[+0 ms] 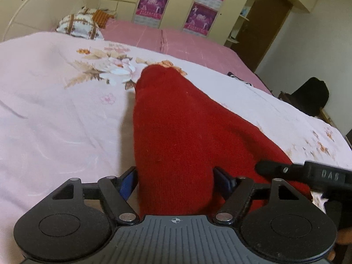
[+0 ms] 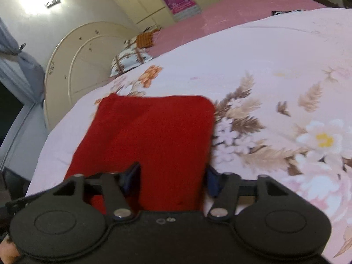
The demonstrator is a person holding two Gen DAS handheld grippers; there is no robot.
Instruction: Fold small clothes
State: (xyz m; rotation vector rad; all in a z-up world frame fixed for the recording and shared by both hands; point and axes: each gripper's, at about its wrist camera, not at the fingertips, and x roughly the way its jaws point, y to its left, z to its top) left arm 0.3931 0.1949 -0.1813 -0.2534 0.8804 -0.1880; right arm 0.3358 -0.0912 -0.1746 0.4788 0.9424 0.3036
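Left wrist view: left gripper (image 1: 175, 176) jaws stand apart, red knit garment (image 1: 176, 127) between them, pads seemingly clear of it. Right wrist view: right gripper (image 2: 172, 178) likewise parted over the garment's folded near end on the floral bedspread (image 2: 275, 66). Soft, light, limp; best pinched at edges.

"DAS" is printed on the right gripper (image 1: 330, 173).

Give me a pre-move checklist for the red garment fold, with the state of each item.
1. Red garment lies on the floral bedsheet: ok.
2. Far edge in the right wrist view is straight, corners square: ok.
3. Left tongs straddle the cloth; pads pressing: cannot tell.
4. Right tongs straddle the cloth; pads pressing: cannot tell.
5. Bedsheet beside the garment free of other items: ok.
6. Layers beneath aligned: cannot tell.
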